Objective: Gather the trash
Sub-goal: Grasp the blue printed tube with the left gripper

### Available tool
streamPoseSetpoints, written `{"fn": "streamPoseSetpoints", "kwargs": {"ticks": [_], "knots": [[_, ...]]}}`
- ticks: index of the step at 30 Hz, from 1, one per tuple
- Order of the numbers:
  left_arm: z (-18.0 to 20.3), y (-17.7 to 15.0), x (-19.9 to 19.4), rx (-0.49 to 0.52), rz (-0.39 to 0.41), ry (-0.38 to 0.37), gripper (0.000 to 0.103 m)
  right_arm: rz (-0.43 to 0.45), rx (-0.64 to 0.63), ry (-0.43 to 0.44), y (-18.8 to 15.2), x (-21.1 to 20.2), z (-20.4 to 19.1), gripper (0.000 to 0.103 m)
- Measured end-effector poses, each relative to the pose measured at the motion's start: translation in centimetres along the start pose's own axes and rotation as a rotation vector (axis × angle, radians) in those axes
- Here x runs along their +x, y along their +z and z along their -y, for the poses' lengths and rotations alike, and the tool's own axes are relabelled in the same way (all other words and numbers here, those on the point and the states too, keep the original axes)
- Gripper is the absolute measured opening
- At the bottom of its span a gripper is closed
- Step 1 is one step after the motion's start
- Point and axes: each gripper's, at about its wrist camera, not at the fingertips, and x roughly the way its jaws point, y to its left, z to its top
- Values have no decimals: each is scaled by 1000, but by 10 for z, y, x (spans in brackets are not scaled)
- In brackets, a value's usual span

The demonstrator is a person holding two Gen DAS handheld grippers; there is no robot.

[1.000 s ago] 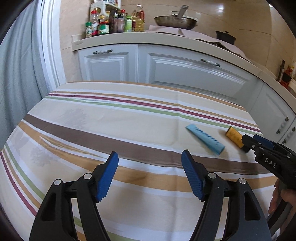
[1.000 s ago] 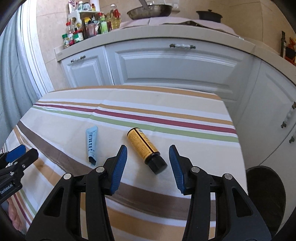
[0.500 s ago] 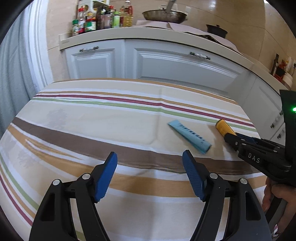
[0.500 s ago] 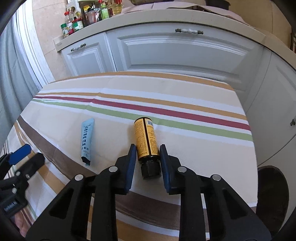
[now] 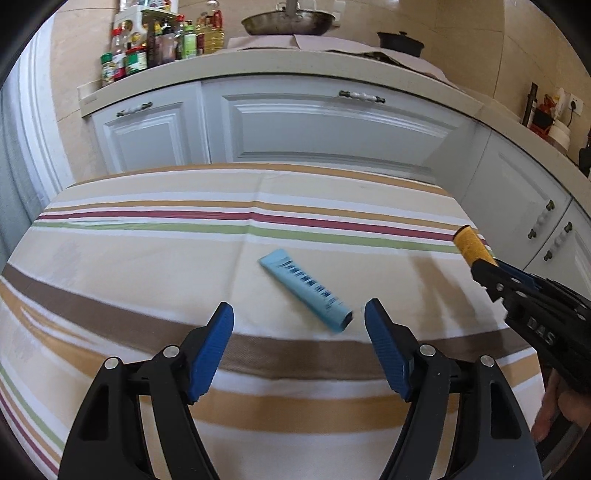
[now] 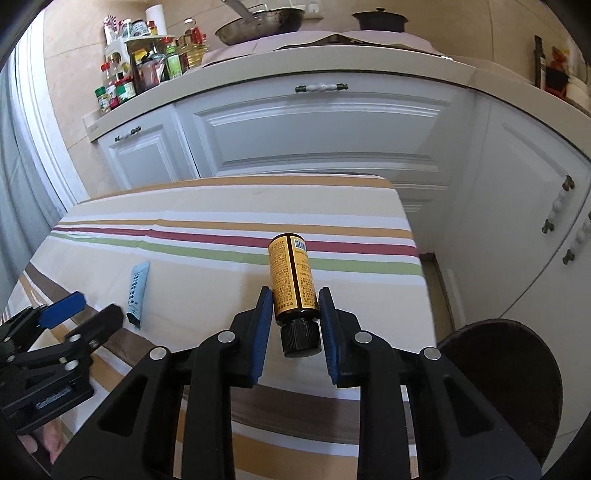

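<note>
My right gripper [image 6: 291, 302] is shut on a small yellow-labelled bottle [image 6: 291, 277] with a black cap, holding it lifted above the striped tablecloth [image 6: 207, 206]. The bottle also shows at the right of the left wrist view [image 5: 472, 249]. A light blue tube [image 5: 304, 290] lies on the cloth just ahead of my left gripper [image 5: 299, 321], which is open and empty, its tips either side of the tube's near end. The tube also shows in the right wrist view [image 6: 137, 290].
White kitchen cabinets [image 5: 314, 125] stand behind the table. The counter holds spice bottles [image 5: 147, 48], a pan [image 5: 288, 22] and a black pot [image 5: 400, 40]. A dark round bin or stool [image 6: 506, 373] stands off the table's right edge.
My right gripper closed on the yellow bottle and lifted it off the cloth. My left gripper moved right and forward toward the blue tube, staying open.
</note>
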Motion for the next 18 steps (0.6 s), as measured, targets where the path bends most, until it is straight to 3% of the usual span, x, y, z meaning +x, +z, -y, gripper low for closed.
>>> {"fn": "streamPoseSetpoints", "kwargs": {"ticks": [9,18], "knots": [[0,5,32,-5,-85,31,68,13,5,33,-1,-3,5,25],[-9,2,26,12,-70,-2,15,12,6,39,-2,-3,4,25]]}}
